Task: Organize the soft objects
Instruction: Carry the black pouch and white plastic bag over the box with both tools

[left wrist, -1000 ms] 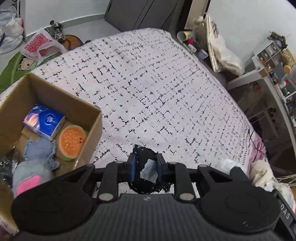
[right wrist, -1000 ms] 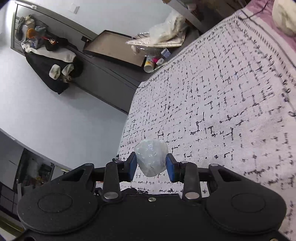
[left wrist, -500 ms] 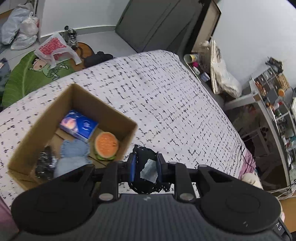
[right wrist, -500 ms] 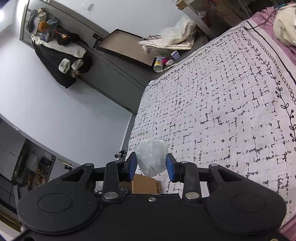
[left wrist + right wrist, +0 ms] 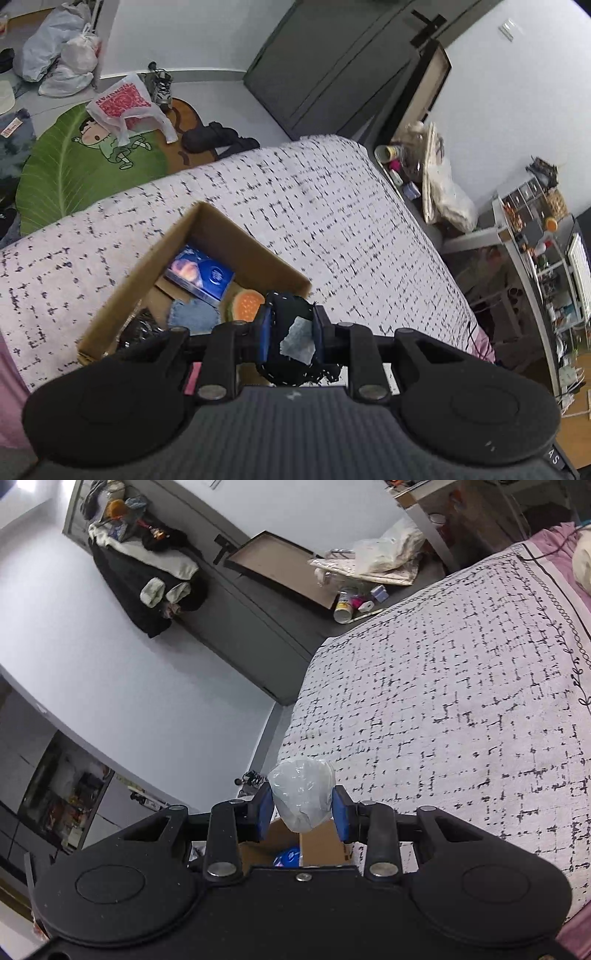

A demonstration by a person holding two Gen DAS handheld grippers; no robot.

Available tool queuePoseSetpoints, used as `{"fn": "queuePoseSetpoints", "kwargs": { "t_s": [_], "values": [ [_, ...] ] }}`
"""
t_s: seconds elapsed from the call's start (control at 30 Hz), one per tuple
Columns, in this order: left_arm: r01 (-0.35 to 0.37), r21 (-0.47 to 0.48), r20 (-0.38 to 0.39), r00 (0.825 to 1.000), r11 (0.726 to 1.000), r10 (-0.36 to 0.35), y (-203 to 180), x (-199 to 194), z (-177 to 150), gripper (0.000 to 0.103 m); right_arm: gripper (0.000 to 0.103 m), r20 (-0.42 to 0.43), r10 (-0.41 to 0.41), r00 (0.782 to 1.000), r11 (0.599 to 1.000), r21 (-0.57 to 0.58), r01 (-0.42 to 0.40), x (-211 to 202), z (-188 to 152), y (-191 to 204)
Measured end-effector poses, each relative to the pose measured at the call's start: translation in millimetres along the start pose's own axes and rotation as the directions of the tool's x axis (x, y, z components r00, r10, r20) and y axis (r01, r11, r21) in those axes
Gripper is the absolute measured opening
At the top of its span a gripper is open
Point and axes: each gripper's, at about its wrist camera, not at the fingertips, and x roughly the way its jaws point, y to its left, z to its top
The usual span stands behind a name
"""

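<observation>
Left wrist view: the left tongs (image 5: 290, 341) are clamped tight on a black fabric item (image 5: 286, 317) with a pale blue-grey patch, held at about 6 o'clock, right over the near corner of the cardboard box (image 5: 147, 258). That placement reads as a carry toward a drop: the box is where the soft things are being gathered. Inside it, just past the tongs toward 10 o'clock, lie a hamburger-shaped plush (image 5: 244, 304), a piece of denim (image 5: 192, 315) and a blue tissue pack (image 5: 201, 275); a dark crinkled thing sits in the near-left corner, too unclear to name.

In the right wrist view, the right tongs (image 5: 301, 812) grip a wad of clear plastic film (image 5: 301, 795) at 6 o'clock, pads pressed on both its sides. Part of the box shows just beneath them, so this item also looks headed for it.

The box stands on a bed with a white, black-flecked cover (image 5: 332, 221) stretching toward 1 o'clock; no other loose soft things show on it. Beyond the bed's foot, at 10 o'clock, a green leaf-shaped rug (image 5: 74, 173) lies on the floor with a red-and-white plastic bag (image 5: 123, 101) on it. Farther off stand a dark wardrobe (image 5: 332, 66) at 12 o'clock and cluttered shelves (image 5: 535, 236) at 3 o'clock.
</observation>
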Motion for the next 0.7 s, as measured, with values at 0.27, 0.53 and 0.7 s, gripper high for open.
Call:
{"fn": "queuePoseSetpoints", "kwargs": {
  "t_s": [0.27,0.53,0.7],
  "values": [
    [-0.007,-0.046,0.027,1.000,0.999,0.008,30.6,-10.5,16.4,0.022,0.033,-0.042,0.027,0.999,0.999,-0.034,-0.028,20.7,-12.3,24.6],
    [-0.019,-0.078,0.007,1.000,0.997,0.020,53.5,-0.4,24.9,0.023,0.033,-0.104,0.017,0.994,0.998,-0.066,-0.024,45.4,-27.5,40.8],
    [-0.044,-0.094,-0.023,0.999,0.995,0.042,65.2,12.3,29.8,0.025,0.033,-0.139,0.008,0.990,0.997,-0.078,-0.020,58.1,-34.0,49.4]
  ]
}}
